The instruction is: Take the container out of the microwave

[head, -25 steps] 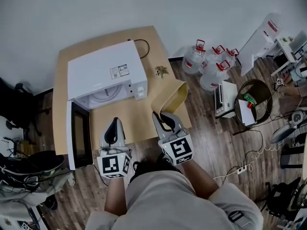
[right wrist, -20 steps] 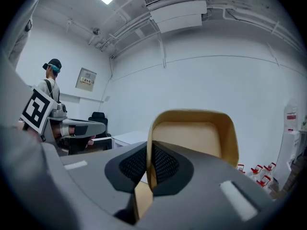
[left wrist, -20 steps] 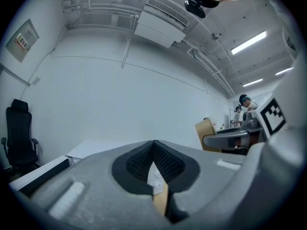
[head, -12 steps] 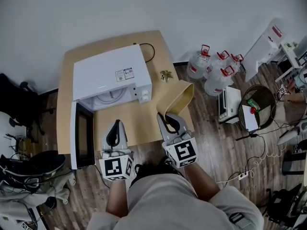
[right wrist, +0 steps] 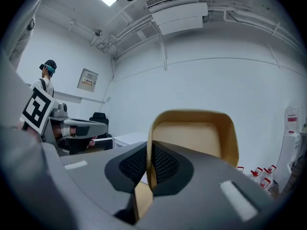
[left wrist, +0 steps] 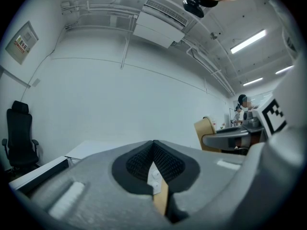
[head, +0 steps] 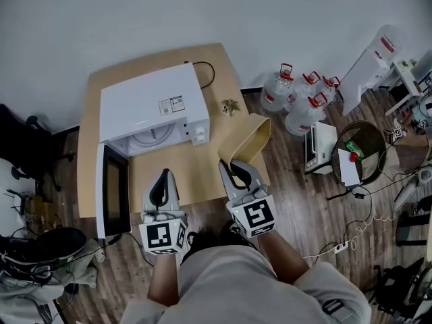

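The white microwave (head: 152, 103) stands on the wooden table (head: 196, 171) with its door (head: 111, 191) swung open to the left. A pale round shape (head: 150, 138) shows in the cavity; I cannot tell whether it is the container. My left gripper (head: 160, 183) hovers over the table's front edge, short of the opening, its jaws shut and empty. My right gripper (head: 235, 172) is beside it at the table's right front corner, also shut and empty. The left gripper view (left wrist: 154, 150) and the right gripper view (right wrist: 149, 153) each show pads pressed together with nothing between.
A tan chair (head: 248, 137) stands against the table's right edge, just ahead of my right gripper, and fills the right gripper view (right wrist: 192, 138). A small plant ornament (head: 230, 104) sits right of the microwave. Water jugs (head: 297, 100) and a bin (head: 356, 144) stand on the floor, right.
The head view has shifted slightly. Both grippers stay shut in about the same place in front of the open microwave.
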The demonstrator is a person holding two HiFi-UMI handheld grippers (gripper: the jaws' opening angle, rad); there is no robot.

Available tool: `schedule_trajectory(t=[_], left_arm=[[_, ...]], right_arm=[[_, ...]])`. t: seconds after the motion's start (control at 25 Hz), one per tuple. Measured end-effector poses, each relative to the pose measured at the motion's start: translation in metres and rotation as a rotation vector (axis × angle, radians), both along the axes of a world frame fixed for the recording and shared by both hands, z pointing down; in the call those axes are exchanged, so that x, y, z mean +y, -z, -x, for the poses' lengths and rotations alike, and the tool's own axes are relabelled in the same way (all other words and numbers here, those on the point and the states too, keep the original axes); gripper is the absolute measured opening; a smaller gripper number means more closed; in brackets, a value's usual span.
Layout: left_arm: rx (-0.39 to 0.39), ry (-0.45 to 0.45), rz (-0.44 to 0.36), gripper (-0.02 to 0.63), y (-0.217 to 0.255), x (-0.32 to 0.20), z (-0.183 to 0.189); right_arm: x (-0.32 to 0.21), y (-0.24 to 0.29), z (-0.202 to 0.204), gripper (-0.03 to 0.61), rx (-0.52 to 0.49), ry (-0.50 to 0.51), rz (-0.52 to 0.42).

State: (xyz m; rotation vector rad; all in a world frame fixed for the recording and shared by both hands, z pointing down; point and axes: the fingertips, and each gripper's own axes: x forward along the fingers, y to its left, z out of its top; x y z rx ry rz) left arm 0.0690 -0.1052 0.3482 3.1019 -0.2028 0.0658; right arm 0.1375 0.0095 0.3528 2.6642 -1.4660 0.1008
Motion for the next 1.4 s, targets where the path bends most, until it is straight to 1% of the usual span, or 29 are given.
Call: schedule_trajectory(t=[0.4, 1.4], left_arm=[[0.004, -0.025, 0.000, 0.002, 0.002, 0.013, -0.003], [-0.003, -0.032, 0.004, 0.002, -0.002, 0.019, -0.005]], right_arm=[[0.007, 0.002, 0.004, 0.017, 0.009, -0.002, 0.009], [0.015, -0.002, 0.002, 0.015, -0.001, -0.015, 0.018]])
